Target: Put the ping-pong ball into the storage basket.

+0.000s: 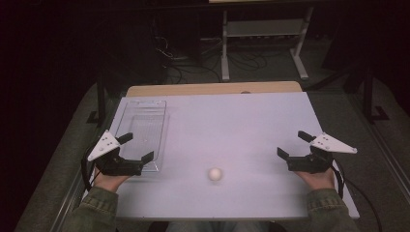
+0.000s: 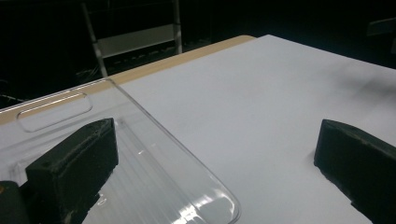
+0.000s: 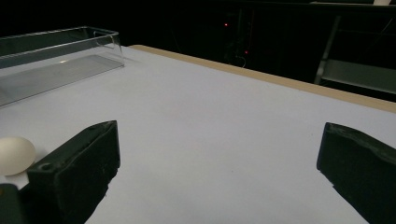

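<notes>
Down at the near edge, two green sleeves come in, each hand wrapped around a gripper. The left gripper (image 1: 135,147) sits at the near left of the white worktop (image 1: 241,121), jaws spread wide and holding nothing; from the left gripper view, one jaw stands over the clear tray's floor while the other hangs over bare worktop, so the tray's near right corner falls between them. Across on the near right, the right gripper (image 1: 293,144) matches it, jaws gaping wide, empty, pointing up the worktop. Between the two, a little nearer the middle and close to the front edge, there's the small white egg (image 1: 215,174), lying on the worktop, well apart from both grippers; in the right gripper view the egg (image 3: 15,155) peeks out just beside the left-hand jaw, outside the gap. Moving farther up, the clear plastic tray (image 1: 143,123) stretches lengthwise along the left side, empty, with a slot handle (image 2: 53,111) at its far end. Beyond that, the worktop's tan far edge, then dark floor with cables and a grey metal stand (image 1: 263,36).
</notes>
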Demonstrator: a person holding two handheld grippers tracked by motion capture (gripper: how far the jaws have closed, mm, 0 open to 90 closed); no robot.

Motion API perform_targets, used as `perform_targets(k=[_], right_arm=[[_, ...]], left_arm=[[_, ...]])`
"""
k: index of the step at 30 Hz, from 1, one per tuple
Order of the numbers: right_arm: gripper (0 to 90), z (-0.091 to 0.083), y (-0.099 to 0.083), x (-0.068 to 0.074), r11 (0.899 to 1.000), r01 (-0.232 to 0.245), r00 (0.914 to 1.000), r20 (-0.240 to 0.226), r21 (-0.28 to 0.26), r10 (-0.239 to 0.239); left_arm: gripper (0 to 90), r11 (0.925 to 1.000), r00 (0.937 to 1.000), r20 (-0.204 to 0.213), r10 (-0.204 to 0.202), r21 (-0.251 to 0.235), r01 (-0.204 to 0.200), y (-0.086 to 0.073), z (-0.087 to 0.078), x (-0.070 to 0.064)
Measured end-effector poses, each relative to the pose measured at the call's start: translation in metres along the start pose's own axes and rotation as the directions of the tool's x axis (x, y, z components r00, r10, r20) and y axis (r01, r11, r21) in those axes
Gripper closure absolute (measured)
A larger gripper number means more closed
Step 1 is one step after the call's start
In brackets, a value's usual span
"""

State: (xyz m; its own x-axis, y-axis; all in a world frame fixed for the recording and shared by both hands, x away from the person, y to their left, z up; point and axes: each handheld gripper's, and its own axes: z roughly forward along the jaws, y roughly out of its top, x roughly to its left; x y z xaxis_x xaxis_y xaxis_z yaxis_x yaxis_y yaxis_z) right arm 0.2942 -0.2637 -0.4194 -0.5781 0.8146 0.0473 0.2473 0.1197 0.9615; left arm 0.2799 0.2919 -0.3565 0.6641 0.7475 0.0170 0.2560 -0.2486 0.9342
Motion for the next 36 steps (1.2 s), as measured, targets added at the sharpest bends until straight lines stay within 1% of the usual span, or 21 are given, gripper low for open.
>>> perform_targets(k=[2, 3, 4, 5, 6, 7, 11, 13, 14, 16, 17, 18, 21, 22, 24, 28, 30, 32, 33, 35, 36], right_arm=[[0.0, 0.0, 0.0, 0.0, 1.0, 0.003, 1.0, 0.0, 0.0, -0.003], [0.0, 0.0, 0.0, 0.0, 1.0, 0.003, 1.0, -0.001, -0.001, -0.003], [0.0, 0.0, 0.0, 0.001, 1.0, 0.004, 1.0, 0.001, -0.003, -0.004], [0.0, -0.001, 0.001, 0.001, 1.0, 0.011, 0.9999, 0.003, -0.008, -0.011], [0.0, -0.001, 0.001, 0.001, 1.0, 0.011, 0.9999, 0.001, -0.012, -0.011], [0.0, -0.001, 0.001, 0.001, 1.0, 0.01, 0.9999, 0.002, -0.018, -0.01], [0.0, -0.002, 0.001, 0.001, 1.0, 0.009, 1.0, 0.003, -0.022, -0.009], [0.0, -0.002, 0.001, 0.001, 1.0, 0.008, 1.0, 0.002, -0.024, -0.007], [0.0, -0.002, 0.002, 0.001, 1.0, 0.007, 1.0, 0.002, -0.022, -0.007], [0.0, -0.002, 0.002, 0.001, 1.0, 0.009, 1.0, 0.002, -0.021, -0.009], [0.0, -0.003, 0.002, 0.001, 1.0, 0.011, 0.9999, 0.001, -0.019, -0.011], [0.0, -0.003, 0.002, 0.001, 1.0, 0.016, 0.9999, 0.003, -0.021, -0.016], [0.0, -0.004, 0.003, 0.001, 1.0, 0.014, 0.9999, 0.007, -0.025, -0.014], [0.0, -0.005, 0.003, -0.001, 1.0, 0.008, 0.9999, 0.011, -0.029, -0.007], [0.0, -0.006, 0.003, -0.002, 0.999, 0.005, 0.9999, 0.014, -0.035, -0.005], [0.0, -0.006, 0.002, -0.002, 0.999, -0.004, 0.9999, 0.012, -0.034, 0.004], [0.0, -0.006, 0.003, -0.002, 0.999, 0.003, 0.9999, 0.011, -0.032, -0.003], [0.0, -0.006, 0.003, -0.002, 0.999, 0.005, 0.9999, 0.012, -0.033, -0.004], [0.0, -0.006, 0.003, -0.002, 0.999, -0.001, 1.0, 0.01, -0.033, 0.001], [0.0, -0.007, 0.003, -0.003, 0.999, -0.003, 1.0, 0.009, -0.032, 0.003], [0.0, -0.007, 0.003, -0.003, 0.999, 0.0, 0.9999, 0.01, -0.033, 0.001]], left_arm=[[0.0, 1.0, 0.9999, 0.008, 0.006, 0.003, -0.006, 0.002, 0.001, 0.0], [0.0, 0.9996, 0.9995, 0.017, 0.026, 0.014, -0.027, 0.006, 0.003, -0.003], [0.0, 0.9996, 0.9995, 0.017, 0.026, 0.014, -0.027, 0.006, 0.003, -0.003], [0.0, 0.9984, 0.9983, 0.027, 0.051, 0.022, -0.051, 0.009, 0.004, -0.005], [0.0, 0.9984, 0.9983, 0.027, 0.051, 0.022, -0.051, 0.009, 0.004, -0.005], [0.0, 0.9975, 0.9971, 0.039, 0.065, 0.026, -0.066, 0.012, 0.007, -0.008], [0.0, 0.996, 0.9952, 0.061, 0.077, 0.042, -0.079, 0.019, 0.012, -0.011], [0.0, 0.9957, 0.9944, 0.074, 0.076, 0.046, -0.08, 0.022, 0.015, -0.011], [0.0, 0.9962, 0.9944, 0.08, 0.07, 0.047, -0.074, 0.023, 0.016, -0.012], [0.0, 0.9954, 0.9936, 0.085, 0.074, 0.055, -0.079, 0.024, 0.017, -0.012], [0.0, 0.9931, 0.9914, 0.099, 0.086, 0.071, -0.093, 0.025, 0.021, -0.013], [0.0, 0.992, 0.9905, 0.104, 0.091, 0.078, -0.099, 0.026, 0.022, -0.014], [0.0, 0.9912, 0.9894, 0.114, 0.09, 0.087, -0.1, 0.027, 0.024, -0.014], [0.0, 0.9893, 0.9881, 0.12, 0.095, 0.098, -0.107, 0.028, 0.026, -0.014], [0.0, 0.9887, 0.9875, 0.125, 0.096, 0.102, -0.11, 0.029, 0.026, -0.014], [0.0, 0.9864, 0.9809, 0.168, 0.097, 0.115, -0.118, 0.035, 0.031, -0.018], [0.0, 0.9848, 0.9779, 0.181, 0.104, 0.118, -0.127, 0.038, 0.033, -0.02], [0.0, 0.9842, 0.9767, 0.187, 0.106, 0.12, -0.13, 0.04, 0.035, -0.021], [0.0, 0.9812, 0.9736, 0.194, 0.12, 0.126, -0.146, 0.043, 0.037, -0.022], [0.0, 0.9795, 0.9713, 0.203, 0.125, 0.131, -0.153, 0.045, 0.039, -0.025], [0.0, 0.9775, 0.9692, 0.207, 0.133, 0.134, -0.163, 0.047, 0.04, -0.026]])
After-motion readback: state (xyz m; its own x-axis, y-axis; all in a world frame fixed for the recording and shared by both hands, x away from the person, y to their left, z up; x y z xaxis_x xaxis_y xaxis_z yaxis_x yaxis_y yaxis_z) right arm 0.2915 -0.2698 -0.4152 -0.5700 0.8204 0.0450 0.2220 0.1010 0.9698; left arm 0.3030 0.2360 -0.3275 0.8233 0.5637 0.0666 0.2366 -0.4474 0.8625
